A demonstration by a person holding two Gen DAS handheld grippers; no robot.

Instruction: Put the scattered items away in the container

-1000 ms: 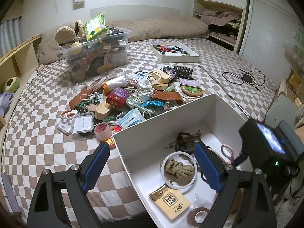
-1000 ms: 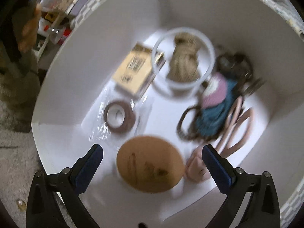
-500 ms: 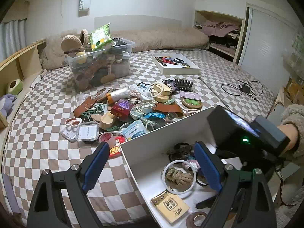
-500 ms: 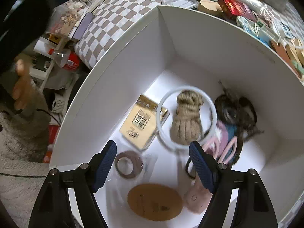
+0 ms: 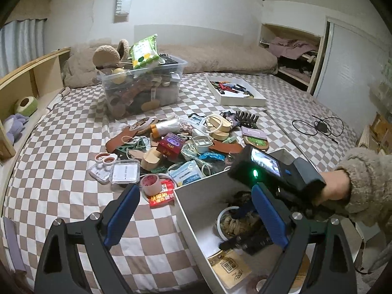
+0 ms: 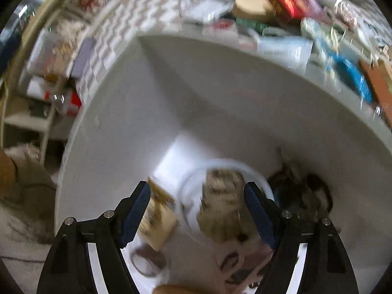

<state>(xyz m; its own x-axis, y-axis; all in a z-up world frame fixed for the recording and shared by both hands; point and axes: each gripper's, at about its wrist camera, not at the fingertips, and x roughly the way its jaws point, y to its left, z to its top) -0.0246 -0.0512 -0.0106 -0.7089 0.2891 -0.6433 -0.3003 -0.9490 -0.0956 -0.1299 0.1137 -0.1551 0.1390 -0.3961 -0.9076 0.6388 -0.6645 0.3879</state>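
Grippers, left (image 5: 193,214) and right (image 6: 197,212), both gape empty above the white box (image 5: 196,210); nearby tape roll (image 5: 150,183) looks light, stiff, probably best pinched across its rim.

The right wrist view is smeared by motion — the scattered pile (image 6: 306,12) at 12 to 2 o'clock shows only as streaks of colour. Inside the white box (image 6: 220,93), the rope coil (image 6: 223,205) and yellow packet (image 6: 156,220) are blurred, their print unreadable. In the left wrist view, the right gripper's body (image 5: 274,171) hides the box's far corner — its fingertips are hidden behind the left gripper's finger (image 5: 267,215).
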